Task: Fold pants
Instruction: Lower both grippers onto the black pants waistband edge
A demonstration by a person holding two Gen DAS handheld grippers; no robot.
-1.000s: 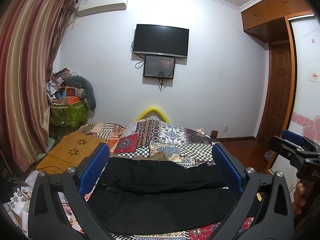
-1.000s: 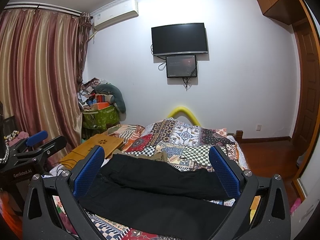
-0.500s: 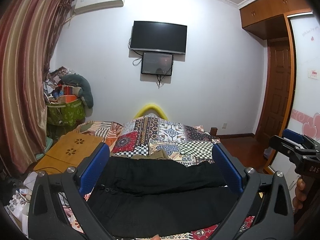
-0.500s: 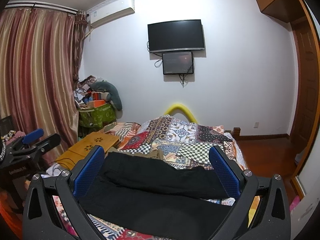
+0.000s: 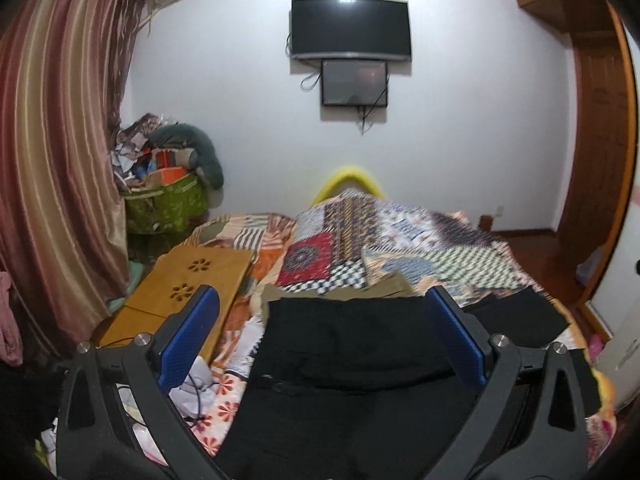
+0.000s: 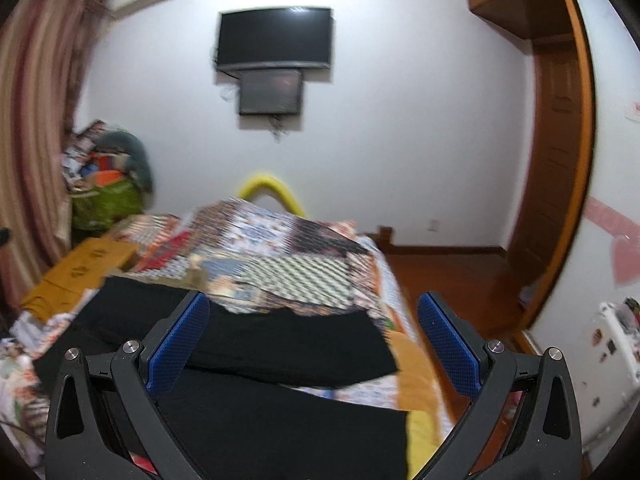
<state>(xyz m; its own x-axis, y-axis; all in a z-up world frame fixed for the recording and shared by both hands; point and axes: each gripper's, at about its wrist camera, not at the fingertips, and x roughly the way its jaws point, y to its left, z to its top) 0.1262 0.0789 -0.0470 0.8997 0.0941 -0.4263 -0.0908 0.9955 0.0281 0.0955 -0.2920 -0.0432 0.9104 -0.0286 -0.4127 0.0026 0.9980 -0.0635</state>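
Observation:
Black pants (image 5: pixel 352 364) lie spread across the near end of the patchwork bed (image 5: pixel 400 236), waist to the left and legs to the right. My left gripper (image 5: pixel 322 336) is open and empty, above the waist end. In the right wrist view the pants (image 6: pixel 280 348) show their two legs, one ending at a hem (image 6: pixel 380 360). My right gripper (image 6: pixel 312 340) is open and empty, above the leg end. Neither gripper touches the cloth.
A wooden lap desk (image 5: pixel 188 280) lies on the bed's left side. A tan garment (image 5: pixel 384 286) peeks out behind the pants. A cluttered green basket (image 5: pixel 168 200) stands by the curtain. Wooden floor (image 6: pixel 444 268) and a door lie to the right.
Both grippers have moved forward and down over the bed; the left one has swung over the waist end, the right one over the leg end. The view is motion-blurred.

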